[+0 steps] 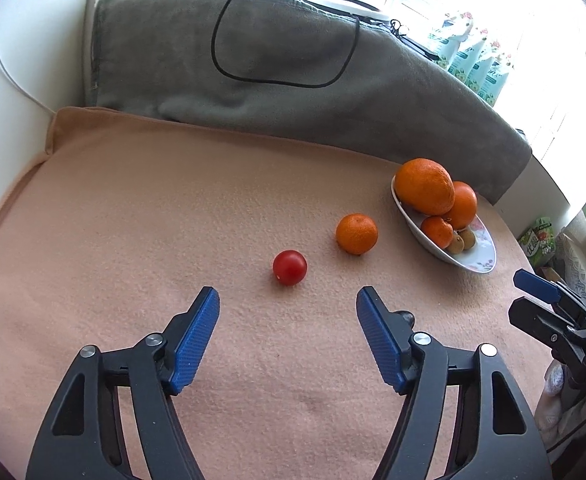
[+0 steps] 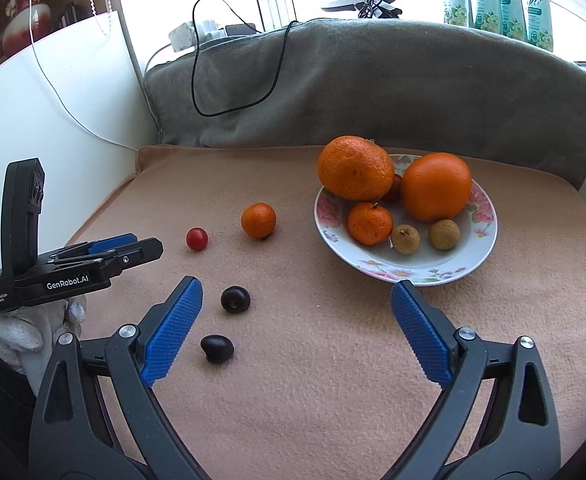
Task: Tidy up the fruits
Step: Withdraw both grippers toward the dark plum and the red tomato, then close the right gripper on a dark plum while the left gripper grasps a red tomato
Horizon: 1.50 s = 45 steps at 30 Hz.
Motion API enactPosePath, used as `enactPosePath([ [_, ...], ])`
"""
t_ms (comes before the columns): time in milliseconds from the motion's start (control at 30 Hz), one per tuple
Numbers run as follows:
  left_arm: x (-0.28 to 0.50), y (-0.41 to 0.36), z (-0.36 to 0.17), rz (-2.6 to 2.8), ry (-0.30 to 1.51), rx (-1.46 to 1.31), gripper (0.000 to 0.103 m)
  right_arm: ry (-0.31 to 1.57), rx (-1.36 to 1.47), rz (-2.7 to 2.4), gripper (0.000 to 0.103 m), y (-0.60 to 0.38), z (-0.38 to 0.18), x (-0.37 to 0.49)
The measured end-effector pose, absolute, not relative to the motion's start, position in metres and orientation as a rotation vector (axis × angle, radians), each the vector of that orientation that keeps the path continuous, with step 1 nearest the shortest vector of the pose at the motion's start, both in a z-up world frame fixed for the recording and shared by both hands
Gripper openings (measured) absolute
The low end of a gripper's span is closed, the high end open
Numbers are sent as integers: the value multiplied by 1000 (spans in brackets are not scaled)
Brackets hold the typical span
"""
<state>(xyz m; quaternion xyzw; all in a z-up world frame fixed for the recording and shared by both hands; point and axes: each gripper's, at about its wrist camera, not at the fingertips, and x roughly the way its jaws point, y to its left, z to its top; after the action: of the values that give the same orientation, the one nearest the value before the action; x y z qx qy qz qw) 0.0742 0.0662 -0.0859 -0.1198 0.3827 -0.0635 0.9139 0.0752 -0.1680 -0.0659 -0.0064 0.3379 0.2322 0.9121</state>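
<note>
From the right wrist view the right gripper (image 2: 297, 292) stands with its blue-padded fingers (image 2: 171, 332) spread wide and nothing between the pads. Just inside the left finger lies a dark plum-like fruit (image 2: 217, 348) on the peach blanket (image 2: 333, 380) that covers the bench, and a second dark fruit (image 2: 235, 299) sits a little beyond it, near that finger's tip. Past the tip of the right finger is the flowered plate (image 2: 487, 236), its near rim close to the pad; on it lie two brown longans (image 2: 405, 239), a small mandarin (image 2: 370, 223), and behind these a large bumpy orange (image 2: 355, 168) and a smooth orange (image 2: 435, 186) with a dark red fruit (image 2: 394, 187) wedged between them. Ahead and left of the fingers, apart from the plate, a loose mandarin (image 2: 258, 220) and a cherry tomato (image 2: 196, 238) rest on the blanket. The left gripper (image 2: 149, 246) comes in from the left edge, held by a gloved hand (image 2: 37, 328), pointing toward the tomato. In the left wrist view the left gripper (image 1: 287, 294) has its fingers (image 1: 195, 340) apart with nothing gripped; the cherry tomato (image 1: 289, 267) lies just beyond the gap between their tips, untouched, with the loose mandarin (image 1: 356, 233) further out to the right and the plate (image 1: 481, 256) beyond that. A grey blanket (image 1: 293, 80) with a black cable (image 1: 229, 20) draped on it rises at the far edge.
</note>
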Motion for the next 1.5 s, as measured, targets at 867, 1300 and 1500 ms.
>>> enactPosePath([
  [867, 118, 65, -107, -145, 842, -250, 46, 855, -89, 637, 45, -123, -111, 68],
  [1300, 126, 62, -112, -136, 854, -234, 42, 871, -102, 647, 38, -119, -116, 65],
  [1500, 128, 61, -113, -134, 857, -229, 39, 872, -110, 648, 35, -118, -115, 64],
])
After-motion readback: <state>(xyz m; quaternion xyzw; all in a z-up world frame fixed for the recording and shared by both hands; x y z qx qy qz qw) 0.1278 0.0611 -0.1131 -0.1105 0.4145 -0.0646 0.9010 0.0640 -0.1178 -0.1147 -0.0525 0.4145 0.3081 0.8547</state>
